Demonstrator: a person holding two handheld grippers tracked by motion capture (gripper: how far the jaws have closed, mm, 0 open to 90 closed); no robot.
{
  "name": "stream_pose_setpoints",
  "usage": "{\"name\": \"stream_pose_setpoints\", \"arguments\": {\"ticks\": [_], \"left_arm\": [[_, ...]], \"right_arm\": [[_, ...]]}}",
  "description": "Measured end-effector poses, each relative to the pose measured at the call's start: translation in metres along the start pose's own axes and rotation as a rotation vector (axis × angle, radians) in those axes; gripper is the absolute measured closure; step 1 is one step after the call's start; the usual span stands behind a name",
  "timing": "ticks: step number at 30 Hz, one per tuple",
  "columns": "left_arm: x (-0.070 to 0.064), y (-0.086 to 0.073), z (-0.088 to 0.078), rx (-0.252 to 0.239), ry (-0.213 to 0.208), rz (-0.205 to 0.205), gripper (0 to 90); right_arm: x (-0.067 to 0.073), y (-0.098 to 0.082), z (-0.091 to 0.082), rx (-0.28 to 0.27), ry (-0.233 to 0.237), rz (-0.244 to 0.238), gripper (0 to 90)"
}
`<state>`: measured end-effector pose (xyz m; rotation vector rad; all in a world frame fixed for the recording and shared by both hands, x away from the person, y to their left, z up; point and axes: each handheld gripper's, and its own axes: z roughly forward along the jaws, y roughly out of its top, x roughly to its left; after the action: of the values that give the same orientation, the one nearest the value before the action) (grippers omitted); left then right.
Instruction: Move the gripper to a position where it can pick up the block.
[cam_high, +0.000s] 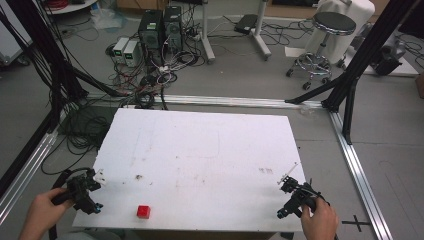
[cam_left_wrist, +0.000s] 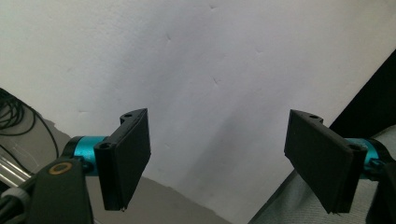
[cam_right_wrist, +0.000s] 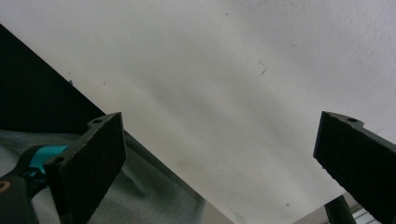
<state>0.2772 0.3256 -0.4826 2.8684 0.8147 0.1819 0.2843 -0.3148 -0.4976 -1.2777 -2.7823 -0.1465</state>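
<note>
high view: small red cube (cam_high: 143, 211) on scuffed white table (cam_high: 200, 150); both matte black grippers gape.

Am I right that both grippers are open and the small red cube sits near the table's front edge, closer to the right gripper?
Not quite: the red cube is closer to the left gripper than the right gripper, as the high view shows. The rest holds: both are open, and the cube sits near the table front edge.

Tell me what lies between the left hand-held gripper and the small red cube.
Bare white tabletop, high view: nothing between left hand-held gripper and small red cube.
</note>
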Motion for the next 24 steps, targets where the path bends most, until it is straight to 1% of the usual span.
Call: {"name": "stream_pose_setpoints", "arguments": {"ticks": [1, 2, 3, 6, 7, 10, 12, 14, 16, 18, 19, 24], "left_arm": [[0.0, 0.0, -0.001, 0.001, -0.004, 0.008, 22.9], [0.001, -0.001, -0.005, -0.01, -0.011, 0.017, 22.9], [0.001, -0.001, -0.005, -0.01, -0.011, 0.017, 22.9], [0.003, -0.001, -0.013, -0.025, -0.003, 0.048, 22.9], [0.003, -0.001, -0.014, -0.032, -0.002, 0.048, 22.9], [0.005, 0.0, -0.025, -0.038, -0.01, 0.084, 22.9], [0.005, 0.002, -0.031, -0.044, -0.013, 0.108, 22.9], [0.006, 0.003, -0.035, -0.052, -0.019, 0.128, 22.9], [0.006, 0.005, -0.039, -0.048, -0.022, 0.155, 22.9], [0.006, 0.009, -0.044, -0.041, -0.029, 0.197, 22.9], [0.006, 0.009, -0.044, -0.041, -0.029, 0.197, 22.9], [0.004, 0.017, -0.048, -0.037, -0.037, 0.254, 22.9]], "right_arm": [[0.0, 0.001, 0.0, 0.003, -0.002, -0.006, 1.8], [0.0, 0.001, 0.001, 0.006, -0.001, -0.008, 1.8], [0.001, 0.001, 0.001, 0.005, -0.003, -0.008, 1.8], [0.001, 0.001, 0.001, 0.003, -0.002, -0.012, 1.8], [0.001, 0.001, 0.001, 0.003, -0.002, -0.012, 1.8], [0.001, 0.001, 0.0, -0.001, -0.004, -0.013, 1.7], [0.002, 0.0, -0.001, -0.002, 0.0, -0.006, 1.8], [0.002, 0.0, -0.001, -0.004, -0.001, -0.009, 1.7], [0.002, 0.0, -0.001, -0.005, 0.0, -0.01, 1.8], [0.001, -0.001, -0.001, -0.009, -0.001, -0.007, 1.8], [0.001, -0.002, -0.002, -0.01, -0.001, -0.005, 1.8], [0.0, -0.003, -0.002, -0.016, 0.0, -0.006, 1.8]]}}
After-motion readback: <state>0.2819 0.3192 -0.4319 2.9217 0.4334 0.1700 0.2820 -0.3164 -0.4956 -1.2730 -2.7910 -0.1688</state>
